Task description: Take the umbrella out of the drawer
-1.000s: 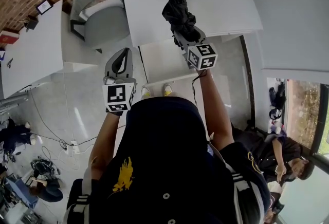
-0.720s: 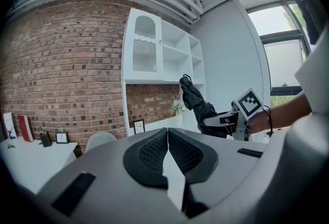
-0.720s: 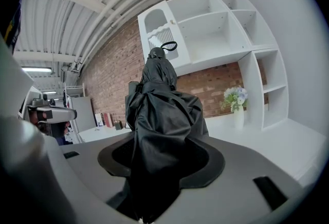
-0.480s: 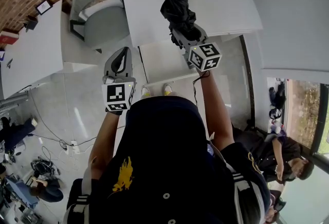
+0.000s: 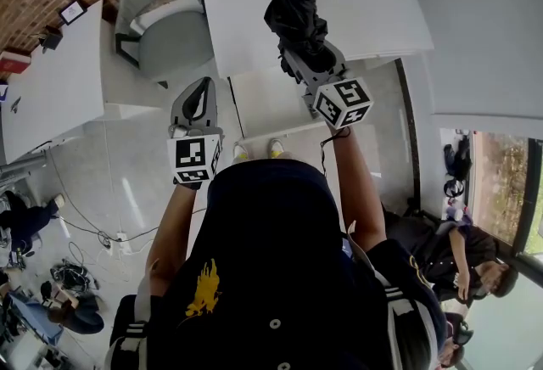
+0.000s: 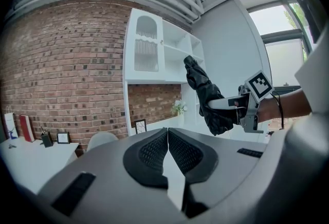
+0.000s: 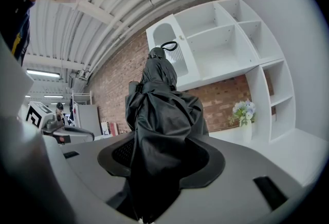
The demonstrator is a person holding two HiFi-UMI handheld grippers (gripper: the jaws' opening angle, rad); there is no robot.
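A black folded umbrella (image 5: 297, 12) with a loop strap at its handle end hangs over the white desk (image 5: 382, 16), gripped near its lower end by my right gripper (image 5: 305, 53). In the right gripper view the umbrella (image 7: 159, 110) fills the gap between the jaws of the right gripper (image 7: 162, 159) and points up and away. The white drawer (image 5: 259, 101) stands pulled out below the desk's front edge. My left gripper (image 5: 202, 92) hovers left of the drawer with nothing in it. In its own view the left gripper (image 6: 167, 138) has its pads touching, and the umbrella (image 6: 205, 97) shows at the right.
A grey chair (image 5: 161, 20) stands left of the desk, and a white side table (image 5: 59, 80) further left. A white shelf unit (image 7: 231, 48) and a vase of flowers (image 7: 244, 112) stand behind the desk. A person (image 5: 462, 258) sits at the lower right. Cables (image 5: 72, 275) lie on the floor.
My right gripper has risen with the umbrella, which now stands higher over the desk. The left gripper has stayed in place.
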